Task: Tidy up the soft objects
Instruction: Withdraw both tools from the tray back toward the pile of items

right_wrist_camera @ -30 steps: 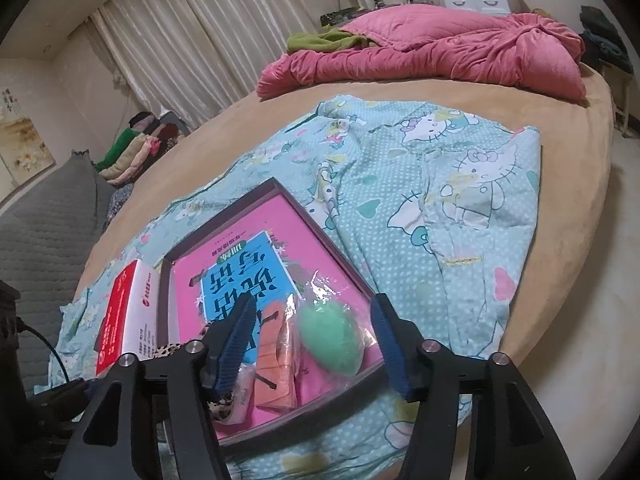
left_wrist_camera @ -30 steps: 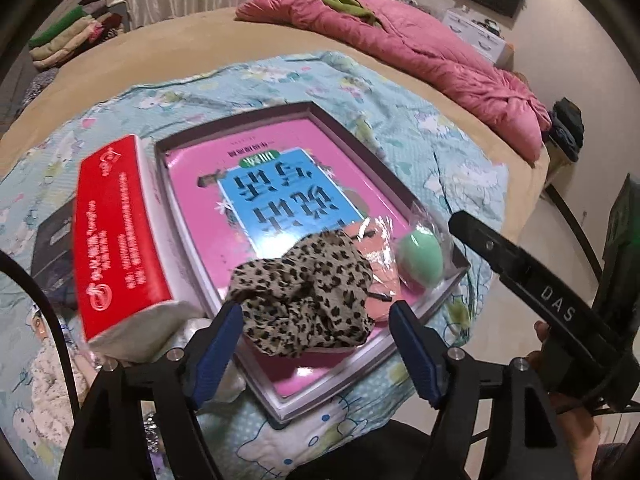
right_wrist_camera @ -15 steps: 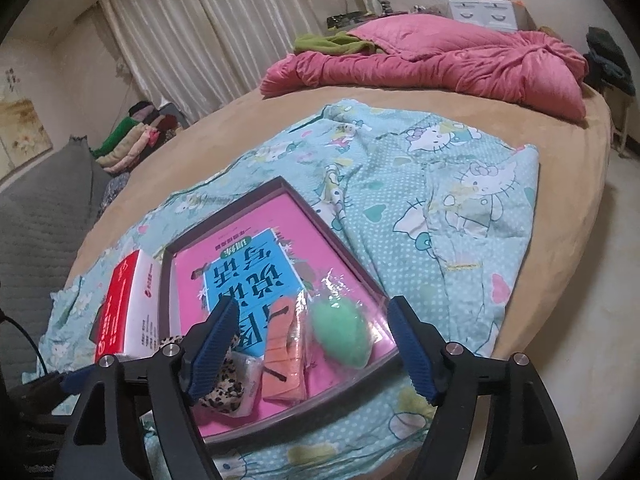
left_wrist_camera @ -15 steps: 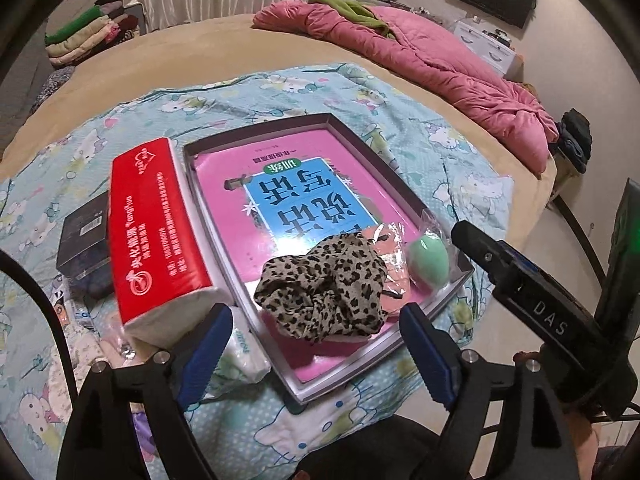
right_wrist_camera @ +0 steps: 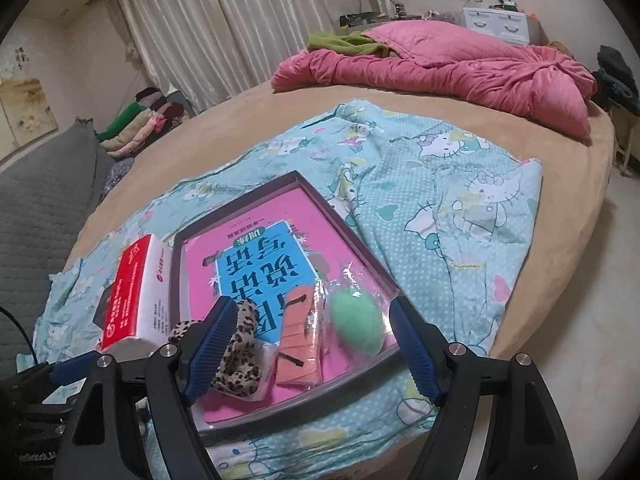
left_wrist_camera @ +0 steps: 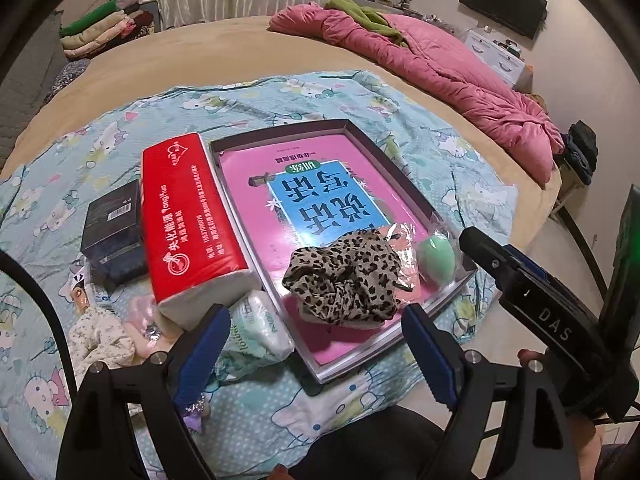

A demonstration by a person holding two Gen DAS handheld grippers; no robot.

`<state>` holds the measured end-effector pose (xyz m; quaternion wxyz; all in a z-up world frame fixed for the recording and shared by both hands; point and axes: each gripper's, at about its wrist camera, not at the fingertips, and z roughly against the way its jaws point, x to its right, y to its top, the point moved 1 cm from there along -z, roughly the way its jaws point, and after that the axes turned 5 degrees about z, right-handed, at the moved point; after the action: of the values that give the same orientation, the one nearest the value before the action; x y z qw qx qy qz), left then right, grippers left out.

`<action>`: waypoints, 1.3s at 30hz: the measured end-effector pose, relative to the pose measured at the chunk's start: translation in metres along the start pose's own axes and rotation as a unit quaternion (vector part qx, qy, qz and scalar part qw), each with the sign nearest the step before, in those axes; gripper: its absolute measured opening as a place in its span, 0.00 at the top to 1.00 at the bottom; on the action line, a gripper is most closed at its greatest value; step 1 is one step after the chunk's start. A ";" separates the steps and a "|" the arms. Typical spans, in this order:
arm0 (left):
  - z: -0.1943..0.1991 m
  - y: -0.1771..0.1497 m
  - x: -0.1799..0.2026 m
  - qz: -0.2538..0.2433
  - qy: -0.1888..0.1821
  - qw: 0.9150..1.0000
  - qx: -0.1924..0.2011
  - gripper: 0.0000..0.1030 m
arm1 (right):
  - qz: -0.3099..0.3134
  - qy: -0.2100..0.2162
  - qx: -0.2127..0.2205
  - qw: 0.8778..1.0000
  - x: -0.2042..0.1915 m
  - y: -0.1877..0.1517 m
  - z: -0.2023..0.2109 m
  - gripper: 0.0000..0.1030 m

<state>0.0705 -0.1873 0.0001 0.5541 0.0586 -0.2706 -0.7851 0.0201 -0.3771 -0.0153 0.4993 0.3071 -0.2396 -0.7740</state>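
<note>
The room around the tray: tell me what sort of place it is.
Most likely a bedroom in a home. The work happens on a big round bed with a bunched pink quilt at its far side, curtains cover the wall behind, and folded clothes are stacked beside it.

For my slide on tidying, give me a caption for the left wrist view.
Open left gripper above a leopard-print scrunchie and bagged green sponge in a book-lined tray.
</note>
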 end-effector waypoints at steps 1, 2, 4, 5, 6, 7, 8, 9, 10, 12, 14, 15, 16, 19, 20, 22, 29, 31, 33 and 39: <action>0.001 0.000 -0.001 0.001 0.001 1.000 0.001 0.15 | 0.002 0.001 0.002 1.000 -0.002 0.000 0.002 0.23; 0.002 0.000 -0.002 0.001 0.002 1.000 0.002 0.15 | 0.005 0.000 0.002 1.000 -0.003 0.000 0.003 0.23; 0.006 -0.001 -0.003 0.003 0.005 1.000 0.006 0.15 | 0.013 0.000 0.003 1.000 -0.007 0.000 0.006 0.23; 0.007 -0.001 -0.004 0.003 0.006 1.000 0.006 0.15 | 0.016 -0.002 0.003 1.000 -0.008 0.000 0.007 0.22; 0.009 -0.002 -0.005 0.004 0.008 1.000 0.008 0.15 | 0.018 -0.004 0.003 1.000 -0.010 0.000 0.009 0.22; 0.010 -0.002 -0.006 0.005 0.010 1.000 0.009 0.15 | 0.021 -0.002 0.003 1.000 -0.011 0.000 0.011 0.22; 0.012 -0.003 -0.007 0.005 0.013 1.000 0.010 0.15 | 0.025 -0.003 0.004 1.000 -0.014 0.000 0.013 0.22; 0.014 -0.004 -0.008 0.007 0.015 1.000 0.011 0.15 | 0.027 -0.003 0.005 1.000 -0.015 0.000 0.015 0.22; 0.015 -0.005 -0.010 0.008 0.017 1.000 0.011 0.15 | 0.032 -0.003 0.006 0.999 -0.018 0.000 0.017 0.22; 0.019 -0.007 -0.014 0.011 0.022 1.000 0.012 0.15 | 0.039 -0.002 0.008 0.999 -0.024 0.000 0.020 0.21; 0.024 -0.010 -0.018 0.014 0.027 0.999 0.014 0.15 | 0.049 0.002 0.009 0.999 -0.031 0.000 0.024 0.21; 0.025 -0.011 -0.020 0.015 0.029 0.999 0.015 0.15 | 0.053 0.004 0.010 0.999 -0.036 0.000 0.026 0.21; 0.028 -0.013 -0.023 0.018 0.032 0.999 0.016 0.15 | 0.057 0.005 0.011 0.998 -0.038 0.000 0.027 0.21; 0.036 -0.017 -0.029 0.018 0.037 0.999 0.021 0.15 | 0.069 0.009 0.010 0.998 -0.049 -0.001 0.031 0.21; 0.039 -0.018 -0.031 0.017 0.041 0.999 0.024 0.15 | 0.072 0.013 0.009 0.997 -0.052 -0.002 0.032 0.21; 0.043 -0.020 -0.035 0.016 0.044 0.999 0.027 0.15 | 0.075 0.016 0.004 0.997 -0.058 -0.002 0.033 0.21; 0.061 -0.025 -0.050 0.026 0.057 0.997 0.036 0.15 | 0.101 0.025 0.012 0.994 -0.079 -0.001 0.049 0.21; 0.065 -0.027 -0.055 0.032 0.057 0.997 0.039 0.15 | 0.108 0.030 0.014 0.994 -0.086 -0.001 0.053 0.21; 0.070 -0.029 -0.060 0.035 0.058 0.997 0.040 0.15 | 0.116 0.033 0.018 0.993 -0.094 0.000 0.057 0.21; 0.090 -0.029 -0.085 0.060 0.074 0.994 0.049 0.15 | 0.136 0.043 0.022 0.990 -0.111 -0.001 0.066 0.21</action>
<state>0.0435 -0.0710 0.0447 0.6148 0.1273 -0.2702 -0.7299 0.0074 -0.2704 0.0565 0.6029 0.3158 -0.2742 -0.6794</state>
